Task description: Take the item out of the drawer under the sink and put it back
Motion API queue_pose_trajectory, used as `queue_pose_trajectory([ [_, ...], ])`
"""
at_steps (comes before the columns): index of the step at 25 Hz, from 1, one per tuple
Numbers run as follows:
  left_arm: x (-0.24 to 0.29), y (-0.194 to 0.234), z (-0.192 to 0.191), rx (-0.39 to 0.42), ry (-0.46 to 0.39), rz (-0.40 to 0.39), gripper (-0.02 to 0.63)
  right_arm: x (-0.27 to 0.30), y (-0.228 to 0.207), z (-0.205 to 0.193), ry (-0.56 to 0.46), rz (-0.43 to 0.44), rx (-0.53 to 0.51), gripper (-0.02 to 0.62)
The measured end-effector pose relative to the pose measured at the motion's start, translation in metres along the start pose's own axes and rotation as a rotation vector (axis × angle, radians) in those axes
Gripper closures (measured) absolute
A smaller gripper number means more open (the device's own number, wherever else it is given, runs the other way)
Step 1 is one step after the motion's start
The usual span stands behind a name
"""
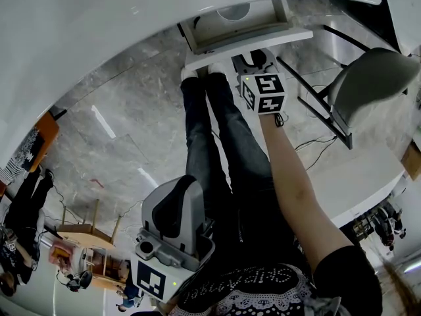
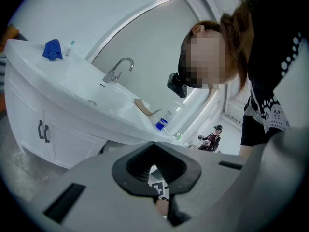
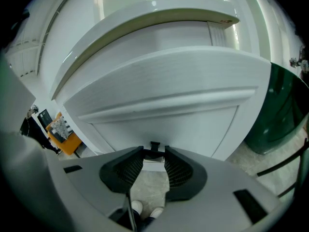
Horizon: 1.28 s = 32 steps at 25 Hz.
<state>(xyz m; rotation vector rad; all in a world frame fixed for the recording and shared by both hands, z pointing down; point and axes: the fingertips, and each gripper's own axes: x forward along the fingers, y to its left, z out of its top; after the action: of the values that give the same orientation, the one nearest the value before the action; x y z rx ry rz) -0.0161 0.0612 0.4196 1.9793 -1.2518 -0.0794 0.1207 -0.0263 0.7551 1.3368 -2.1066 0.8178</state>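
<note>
- Right gripper [image 1: 255, 59], top centre of the head view, angles down at the front of the drawer [image 1: 192, 35] under the sink counter [image 1: 99, 18].
- Its jaws sit on either side of the dark handle [image 3: 155, 152] and, as I read it, press onto it. Likely reason: the front is otherwise smooth white, so the handle is the only thing to grip for moving the drawer.
- Left gripper [image 2: 153, 144], lower left of the head view beside the person's leg [image 1: 197, 130], is well apart from the drawer. Its jaws are together with nothing between them. I judge it parked, free to reach for the item.
- The drawer stands pulled out, seen from above at the top centre of the head view.
- One thing shows inside it, pale and round. I take it for the item [image 1: 233, 10] but cannot tell what it is. It lies in the drawer with neither gripper on it.
- The counter edge cuts off the rest of the drawer's inside.
- A dark green bin [image 3: 285, 110] is at the right edge of the right gripper view, and its contents are hidden.
</note>
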Motion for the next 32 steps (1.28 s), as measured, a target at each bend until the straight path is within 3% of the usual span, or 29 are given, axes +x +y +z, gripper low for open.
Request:
queue_pose_trajectory([
  [23, -0.004, -0.002, 0.000, 0.020, 0.004, -0.034, 0.601, -0.008, 0.000, -0.012, 0.008, 0.029, 0.042, 0.446],
  [32, -0.008, -0.008, 0.010, 0.037, -0.014, -0.057, 0.601, -0.041, 0.004, -0.018, -0.006, 0.018, 0.073, 0.446],
])
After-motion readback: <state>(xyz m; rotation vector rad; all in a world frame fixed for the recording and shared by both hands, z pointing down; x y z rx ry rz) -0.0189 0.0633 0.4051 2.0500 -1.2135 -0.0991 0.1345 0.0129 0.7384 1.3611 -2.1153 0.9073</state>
